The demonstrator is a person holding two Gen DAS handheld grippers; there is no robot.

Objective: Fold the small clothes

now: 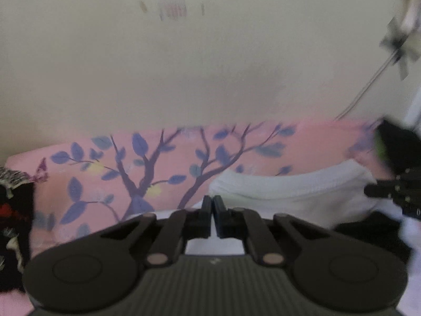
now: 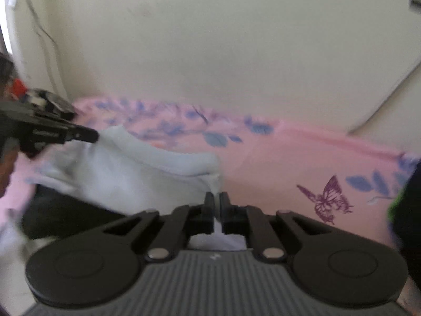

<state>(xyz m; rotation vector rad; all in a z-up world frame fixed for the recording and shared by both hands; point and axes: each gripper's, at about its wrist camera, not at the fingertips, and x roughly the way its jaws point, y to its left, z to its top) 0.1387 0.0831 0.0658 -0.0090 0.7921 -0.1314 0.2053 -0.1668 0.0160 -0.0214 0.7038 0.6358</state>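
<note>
A small white garment (image 1: 289, 192) hangs stretched between my two grippers above a pink bed sheet (image 1: 105, 184). My left gripper (image 1: 212, 200) is shut at the garment's left corner, with white cloth showing under its fingers. The right gripper's tip (image 1: 368, 191) meets the cloth's other end at the right edge. In the right wrist view my right gripper (image 2: 217, 197) is shut on the white garment (image 2: 131, 171), and a strip of cloth shows between its fingers. The left gripper (image 2: 92, 135) pinches the far corner there. A dark patch (image 2: 65, 210) lies under the cloth.
The pink bed sheet (image 2: 289, 163) carries blue leaves, a tree and a purple butterfly (image 2: 329, 200). A cream wall (image 1: 210, 65) stands close behind. Black-and-white patterned clothes (image 1: 10, 210) lie at the left. A dark item with a green edge (image 2: 402, 210) sits at the right.
</note>
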